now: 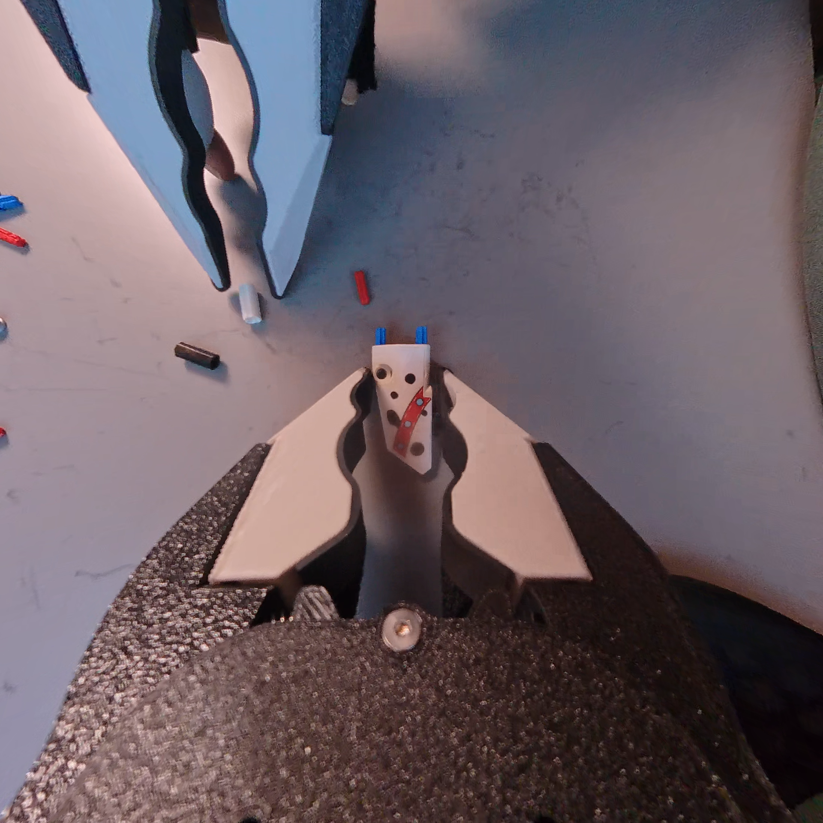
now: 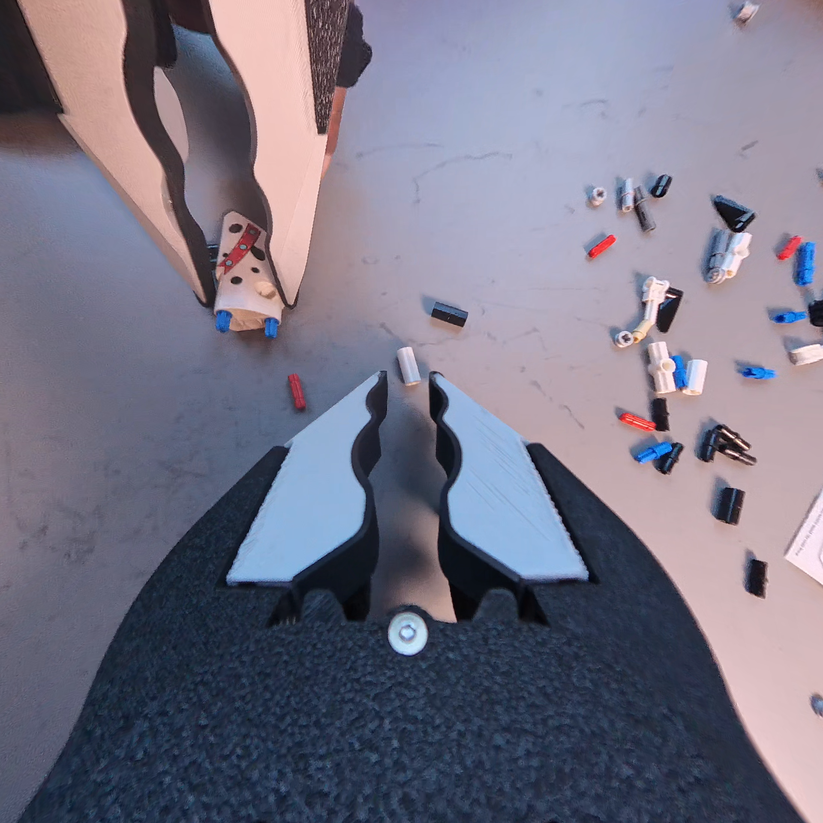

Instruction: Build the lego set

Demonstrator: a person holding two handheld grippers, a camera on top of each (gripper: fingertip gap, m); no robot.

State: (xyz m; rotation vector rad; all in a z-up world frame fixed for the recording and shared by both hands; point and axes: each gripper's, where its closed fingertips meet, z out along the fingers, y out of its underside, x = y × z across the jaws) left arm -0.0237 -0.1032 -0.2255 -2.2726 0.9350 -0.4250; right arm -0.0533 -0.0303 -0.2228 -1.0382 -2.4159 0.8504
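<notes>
**Panel clamped, sleeve between open tips**

On the grey tabletop [image 1: 579, 222], the left claw [image 1: 403, 374] is clamping a white panel [image 1: 403, 401] with two blue pins [image 1: 421, 334] sticking out past its tips. Near it, the right claw [image 2: 407, 376] is hovering with fingers apart around a white sleeve [image 2: 409, 366]. A red pin [image 2: 296, 391] and a black sleeve [image 2: 449, 315] are lying close by; loose parts [image 2: 677, 369] are lying scattered farther right.

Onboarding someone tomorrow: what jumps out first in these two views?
The left gripper shut on a white panel piece with a red stripe, dark dots and two blue pins at its tip. Opposite it, the right gripper is open by a small white sleeve. Loose pieces litter the grey table.
</notes>
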